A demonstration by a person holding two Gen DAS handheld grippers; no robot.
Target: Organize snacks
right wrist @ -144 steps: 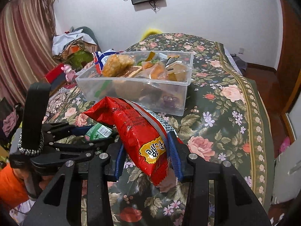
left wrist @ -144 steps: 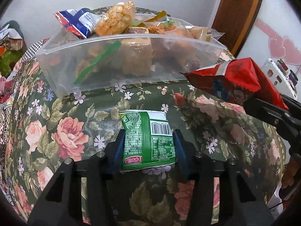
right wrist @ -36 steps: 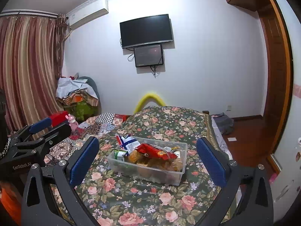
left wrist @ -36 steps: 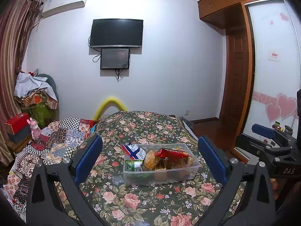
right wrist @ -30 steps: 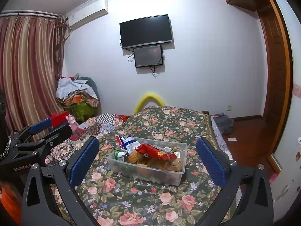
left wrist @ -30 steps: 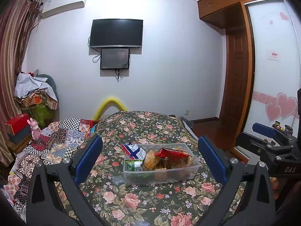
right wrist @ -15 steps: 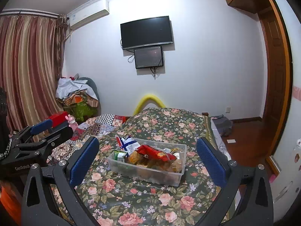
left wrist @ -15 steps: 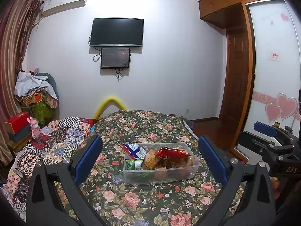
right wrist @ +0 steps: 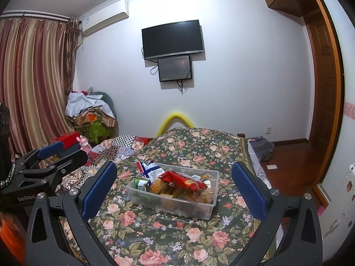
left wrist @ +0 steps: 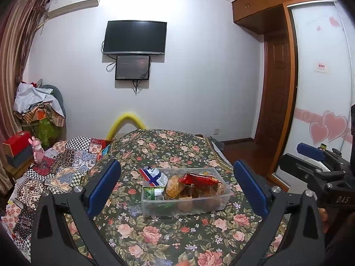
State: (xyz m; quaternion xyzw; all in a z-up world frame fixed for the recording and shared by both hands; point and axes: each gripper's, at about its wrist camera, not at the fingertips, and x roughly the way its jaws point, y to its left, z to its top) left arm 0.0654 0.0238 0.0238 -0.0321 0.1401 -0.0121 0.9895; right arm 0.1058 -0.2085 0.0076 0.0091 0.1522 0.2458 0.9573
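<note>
Your clear plastic bin [left wrist: 185,204] sits upright on the floral bedspread, near the middle of the bed and well in from its edges. It is heaped with snacks above the rim. A red foil bag [left wrist: 197,178] lies across the top. A blue-and-white packet [left wrist: 153,176] stands tilted at the bin's left end, with a green packet [left wrist: 153,193] below it against the wall. Orange-brown snack bags [right wrist: 163,188] fill the rest.

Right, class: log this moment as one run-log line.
left tool: open, empty | right tool: open, empty | red bag: in bin | bin: on bedspread
</note>
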